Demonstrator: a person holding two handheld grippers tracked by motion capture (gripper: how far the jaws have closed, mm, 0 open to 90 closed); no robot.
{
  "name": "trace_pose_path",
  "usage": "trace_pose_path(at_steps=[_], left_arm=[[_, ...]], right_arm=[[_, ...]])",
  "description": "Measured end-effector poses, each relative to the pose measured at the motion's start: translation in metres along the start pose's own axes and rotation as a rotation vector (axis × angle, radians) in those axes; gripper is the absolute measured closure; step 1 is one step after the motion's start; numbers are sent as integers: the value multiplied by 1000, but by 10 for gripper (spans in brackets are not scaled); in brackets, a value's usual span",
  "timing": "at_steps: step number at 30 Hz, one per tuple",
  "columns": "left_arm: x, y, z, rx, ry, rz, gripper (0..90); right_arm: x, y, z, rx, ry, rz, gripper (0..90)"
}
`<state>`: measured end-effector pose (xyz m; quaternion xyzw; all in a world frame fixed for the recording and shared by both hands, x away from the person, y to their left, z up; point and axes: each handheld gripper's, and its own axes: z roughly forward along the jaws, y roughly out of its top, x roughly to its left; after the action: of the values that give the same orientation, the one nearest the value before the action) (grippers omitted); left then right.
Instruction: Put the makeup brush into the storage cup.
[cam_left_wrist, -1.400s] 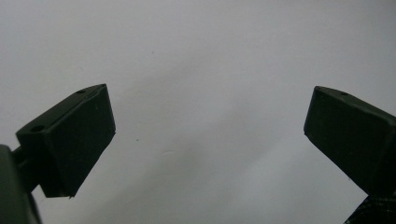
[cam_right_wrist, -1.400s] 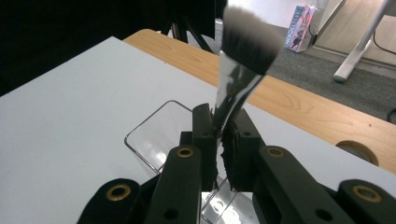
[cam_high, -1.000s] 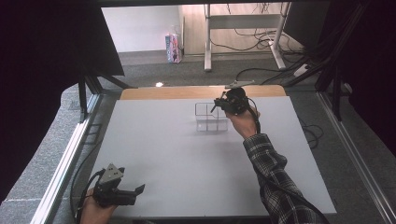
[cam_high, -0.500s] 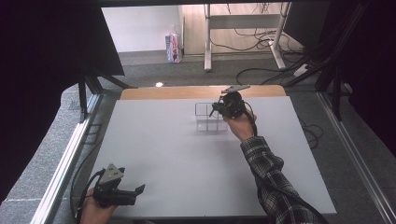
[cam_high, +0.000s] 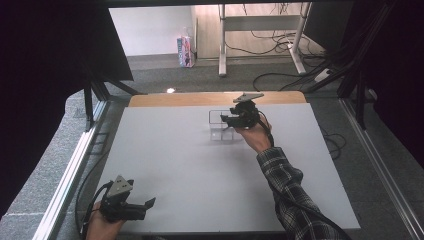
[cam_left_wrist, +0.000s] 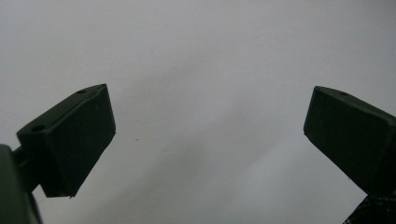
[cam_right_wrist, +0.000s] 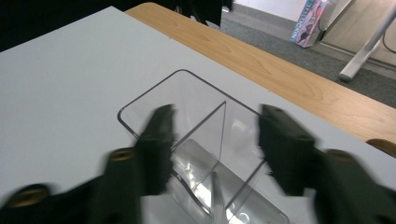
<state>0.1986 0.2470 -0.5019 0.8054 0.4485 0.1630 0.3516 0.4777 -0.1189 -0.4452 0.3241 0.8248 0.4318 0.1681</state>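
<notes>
I have the right hand-held gripper (cam_high: 231, 119) out at the far side of the white tabletop (cam_high: 200, 165), poised over a clear plastic organizer (cam_high: 220, 126) with divided compartments. That organizer sits near the far edge of the white surface, just short of the wooden strip (cam_high: 200, 98) behind it. In the right gripper view the jaws have just been opening and now stand apart, blurred, on either side of the organizer's (cam_right_wrist: 196, 135) upright middle divider, with the pads off the plastic as far as I can tell. The plaid sleeve (cam_high: 290, 195) runs back toward me along the right side. My left hand-held gripper (cam_high: 145, 207) rests at the near left corner of the tabletop, well apart from the organizer; its jaws are spread wide over bare white surface with nothing between them.
</notes>
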Motion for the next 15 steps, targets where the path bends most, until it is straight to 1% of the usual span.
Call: trace_pose_path(at_steps=[1, 2, 3, 4, 5, 6, 8, 9, 12, 15], left_arm=[[0, 0, 0, 0, 0, 0, 30], [0, 0, 0, 0, -1, 0, 30], [0, 0, 0, 0, 0, 0, 30], [0, 0, 0, 1, -1, 0, 30], [0, 0, 0, 2, -1, 0, 30], [0, 0, 0, 2, -1, 0, 30], [0, 0, 0, 1, -1, -1, 30], [0, 0, 0, 2, -1, -1, 30], [0, 0, 0, 1, -1, 0, 30], [0, 0, 0, 2, 0, -1, 30]], right_arm=[[0, 1, 2, 4, 3, -3, 311], [0, 1, 3, -1, -2, -3, 262], [1, 2, 5, -10, -1, -2, 172], [1, 2, 6, -7, -11, 2, 94], [2, 2, 8, 5, -25, 5, 62], [2, 2, 8, 6, -27, 7, 41], [3, 2, 9, 7, -54, 10, 17], [3, 2, 9, 10, -59, 7, 15], [2, 2, 8, 14, -59, 10, 9], [1, 3, 5, 10, -49, 18, 8]])
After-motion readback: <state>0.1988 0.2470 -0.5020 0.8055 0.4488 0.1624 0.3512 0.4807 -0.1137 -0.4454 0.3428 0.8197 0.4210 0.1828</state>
